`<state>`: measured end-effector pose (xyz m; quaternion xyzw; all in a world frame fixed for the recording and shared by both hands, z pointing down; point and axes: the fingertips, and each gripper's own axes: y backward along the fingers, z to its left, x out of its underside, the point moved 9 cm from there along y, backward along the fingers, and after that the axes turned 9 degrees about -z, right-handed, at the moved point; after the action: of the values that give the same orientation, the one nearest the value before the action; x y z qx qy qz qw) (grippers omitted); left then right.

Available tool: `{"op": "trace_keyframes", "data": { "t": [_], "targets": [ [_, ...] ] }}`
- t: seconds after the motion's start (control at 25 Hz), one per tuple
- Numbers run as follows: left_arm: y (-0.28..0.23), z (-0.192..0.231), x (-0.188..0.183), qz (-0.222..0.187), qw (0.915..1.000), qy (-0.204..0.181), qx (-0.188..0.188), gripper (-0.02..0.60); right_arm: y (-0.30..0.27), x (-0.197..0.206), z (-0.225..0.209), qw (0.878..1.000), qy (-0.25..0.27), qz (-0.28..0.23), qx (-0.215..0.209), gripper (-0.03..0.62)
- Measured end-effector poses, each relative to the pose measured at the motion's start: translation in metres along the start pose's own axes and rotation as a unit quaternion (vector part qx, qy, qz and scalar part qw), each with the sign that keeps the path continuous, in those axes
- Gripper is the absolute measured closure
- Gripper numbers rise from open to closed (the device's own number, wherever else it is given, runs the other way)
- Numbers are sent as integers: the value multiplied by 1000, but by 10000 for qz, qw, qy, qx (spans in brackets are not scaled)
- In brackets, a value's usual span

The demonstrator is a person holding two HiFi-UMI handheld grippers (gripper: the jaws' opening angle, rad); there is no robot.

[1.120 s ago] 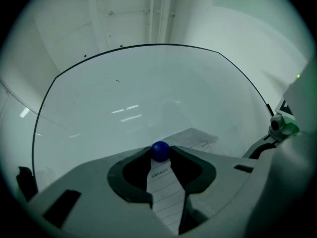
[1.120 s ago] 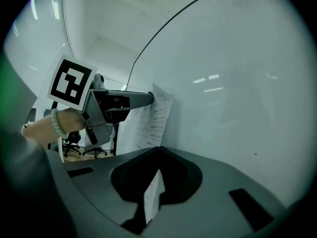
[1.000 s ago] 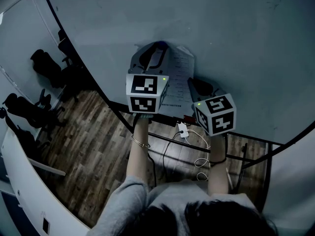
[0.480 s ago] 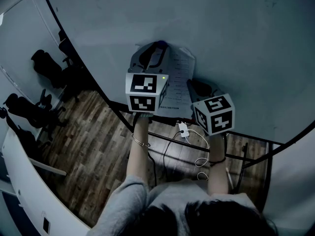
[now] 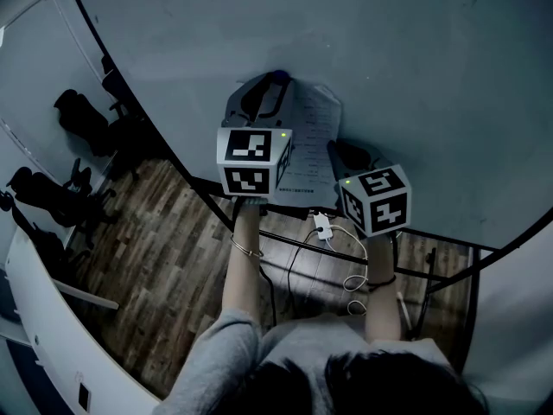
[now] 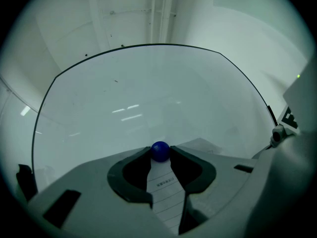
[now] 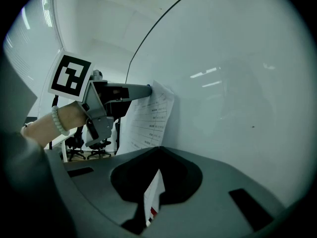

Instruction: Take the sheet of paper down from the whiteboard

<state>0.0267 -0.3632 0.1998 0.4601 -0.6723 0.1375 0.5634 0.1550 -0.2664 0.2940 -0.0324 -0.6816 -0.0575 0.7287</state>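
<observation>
- Since a second ago the left gripper (image 6: pixel 160 151) has crept slightly toward 10 o'clock in the head view. The right gripper (image 7: pixel 158 150) has risen a touch. The sheet of paper (image 5: pixel 311 141) hangs as it did.
- The sheet is still on the whiteboard (image 5: pixel 415 76). The blue magnet (image 5: pixel 277 77) pins it at its 12 o'clock edge, and its lower part curls away from the board.
- The left gripper is clenched around the magnet. The right gripper is pinched on the sheet's lower edge, toward its 5 o'clock corner.
- Tearing looks like the main risk. If the right gripper pulls down or outward before the magnet lifts off, the paper could rip at the pinned spot.
- The round magnet could also squirt out of the jaws as it breaks free. It would then drop to the wooden floor (image 5: pixel 147 266).
- Once the magnet is off, only one corner grip holds the sheet. I judge it may swing, fold or slide out of that thin pinch.
- Dragging the magnet across the board instead of lifting it could crease the top edge.
- Below the board, at 6 o'clock in the head view, a white adapter with its cable (image 5: pixel 321 227) hangs near the stand's dark bars. A falling sheet or magnet could catch there.
- Office chairs (image 5: pixel 82 119) stand well apart at 9 o'clock and block nothing.
- Nothing lies between either gripper and the sheet.
</observation>
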Motion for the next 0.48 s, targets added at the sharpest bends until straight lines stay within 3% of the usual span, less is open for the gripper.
{"op": "trace_keyframes", "data": {
  "t": [0.48],
  "targets": [
    [-1,1,1,-12,9999,110,-26,454,2,11,-4,9997,-97,222,46,594]
  ]
}}
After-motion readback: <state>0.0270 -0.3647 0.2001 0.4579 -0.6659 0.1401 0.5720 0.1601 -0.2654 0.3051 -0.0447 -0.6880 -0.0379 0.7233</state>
